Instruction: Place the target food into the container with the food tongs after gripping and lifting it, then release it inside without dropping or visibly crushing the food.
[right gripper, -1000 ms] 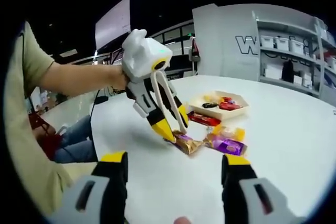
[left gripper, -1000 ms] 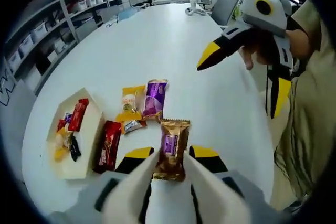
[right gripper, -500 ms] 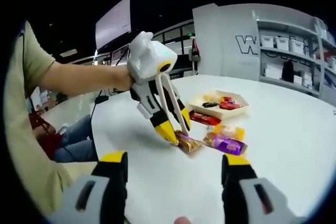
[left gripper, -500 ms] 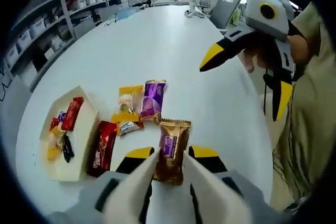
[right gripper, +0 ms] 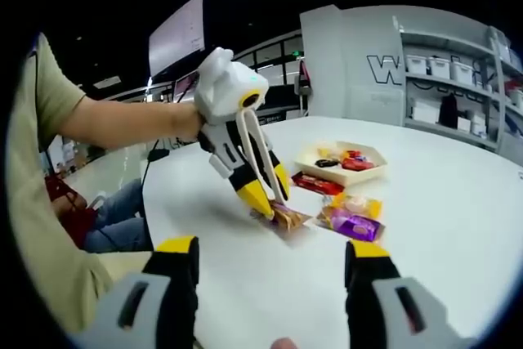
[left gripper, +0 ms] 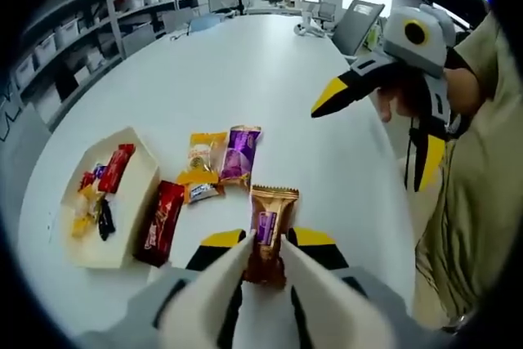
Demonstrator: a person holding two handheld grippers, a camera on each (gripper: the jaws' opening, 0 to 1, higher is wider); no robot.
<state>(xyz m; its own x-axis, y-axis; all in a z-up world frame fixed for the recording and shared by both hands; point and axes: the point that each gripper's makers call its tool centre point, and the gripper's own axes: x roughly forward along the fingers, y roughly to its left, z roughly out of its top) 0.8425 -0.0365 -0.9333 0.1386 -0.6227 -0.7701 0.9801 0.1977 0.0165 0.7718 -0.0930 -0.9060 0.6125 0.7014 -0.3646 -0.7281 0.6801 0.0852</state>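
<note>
A brown snack packet (left gripper: 265, 233) is clamped between the left gripper's (left gripper: 263, 261) tongs, just above the white table (left gripper: 261, 79). Beside the packet lie a red bar (left gripper: 161, 222) and yellow (left gripper: 198, 158) and purple (left gripper: 238, 153) packets; beyond the red bar sits the cream container (left gripper: 135, 194). The right gripper (right gripper: 276, 284) is held apart, jaws spread wide.

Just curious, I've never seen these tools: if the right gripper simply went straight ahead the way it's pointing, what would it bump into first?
Probably bare white table. The right gripper has its jaws wide apart over it; the purple snack packet and brown snack packet lie further on, though depth is hard to judge.
</note>
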